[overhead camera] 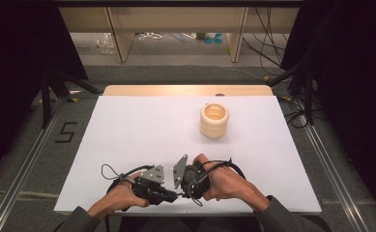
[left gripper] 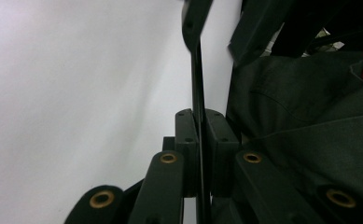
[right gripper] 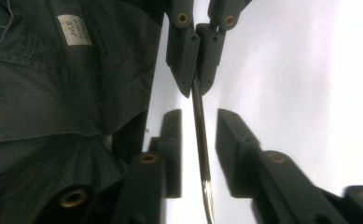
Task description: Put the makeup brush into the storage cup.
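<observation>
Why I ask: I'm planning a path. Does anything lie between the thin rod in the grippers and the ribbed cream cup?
Nothing visible. The thin rod is clamped in the left gripper near the front edge; only bare table separates it from the ribbed cup.

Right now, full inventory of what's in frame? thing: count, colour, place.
Thin dark metal rod: one, dark with a shiny end, near edge of the table, spanning from one gripper to the other.
Cream ribbed ring-stack holder: one, cream, upright on the right far part of the table, apart from both grippers.
White table top: one, white, centre, with a pale wood strip along its far edge.
Number 5 marking: one, black, on the grey floor left of the table.
Left gripper: one, black, near edge left of centre, jaws shut on the rod.
Right gripper: one, black, near edge facing the left gripper, jaws apart either side of the rod, pads not touching it.
Hands: two, one on each gripper.
</observation>
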`<state>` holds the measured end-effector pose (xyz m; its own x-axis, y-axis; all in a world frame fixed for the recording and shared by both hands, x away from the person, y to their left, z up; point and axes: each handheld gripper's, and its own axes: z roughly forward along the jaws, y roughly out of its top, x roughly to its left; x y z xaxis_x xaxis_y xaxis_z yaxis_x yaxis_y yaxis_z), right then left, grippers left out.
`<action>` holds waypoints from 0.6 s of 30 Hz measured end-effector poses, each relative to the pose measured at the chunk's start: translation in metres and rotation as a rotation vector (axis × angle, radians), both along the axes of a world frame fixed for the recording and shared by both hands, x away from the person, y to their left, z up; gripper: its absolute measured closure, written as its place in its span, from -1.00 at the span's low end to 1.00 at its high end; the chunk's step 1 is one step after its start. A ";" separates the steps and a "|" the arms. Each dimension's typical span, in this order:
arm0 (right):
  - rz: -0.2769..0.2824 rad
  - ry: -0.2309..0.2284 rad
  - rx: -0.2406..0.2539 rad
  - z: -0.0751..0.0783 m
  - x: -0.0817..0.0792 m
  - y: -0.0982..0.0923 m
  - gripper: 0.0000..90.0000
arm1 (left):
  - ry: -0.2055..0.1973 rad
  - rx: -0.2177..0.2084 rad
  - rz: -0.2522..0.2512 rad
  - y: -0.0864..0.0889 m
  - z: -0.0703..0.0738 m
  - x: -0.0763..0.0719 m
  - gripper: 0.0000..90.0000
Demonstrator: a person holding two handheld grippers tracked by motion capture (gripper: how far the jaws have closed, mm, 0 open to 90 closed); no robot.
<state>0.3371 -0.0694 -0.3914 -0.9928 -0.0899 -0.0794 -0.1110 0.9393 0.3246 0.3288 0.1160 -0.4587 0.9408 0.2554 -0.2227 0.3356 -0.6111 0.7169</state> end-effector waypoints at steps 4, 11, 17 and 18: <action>-0.028 -0.015 0.030 0.005 0.003 -0.005 0.34 | 0.005 -0.005 0.013 0.001 0.000 0.001 0.88; -0.117 -0.019 0.167 0.016 0.010 -0.022 -0.01 | -0.005 -0.024 0.092 0.008 0.002 0.007 0.88; -0.207 -0.057 0.263 0.015 0.016 -0.039 -0.17 | -0.020 -0.063 0.190 0.016 0.004 0.014 0.88; -0.244 -0.063 0.291 0.016 0.017 -0.045 -0.17 | -0.027 -0.080 0.227 0.020 0.005 0.017 0.88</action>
<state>0.3542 -0.1141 -0.3756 -0.9746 0.1834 -0.1287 0.0756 0.8100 0.5815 0.3456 0.1357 -0.4536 0.8674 0.4432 -0.2263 0.4377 -0.4632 0.7706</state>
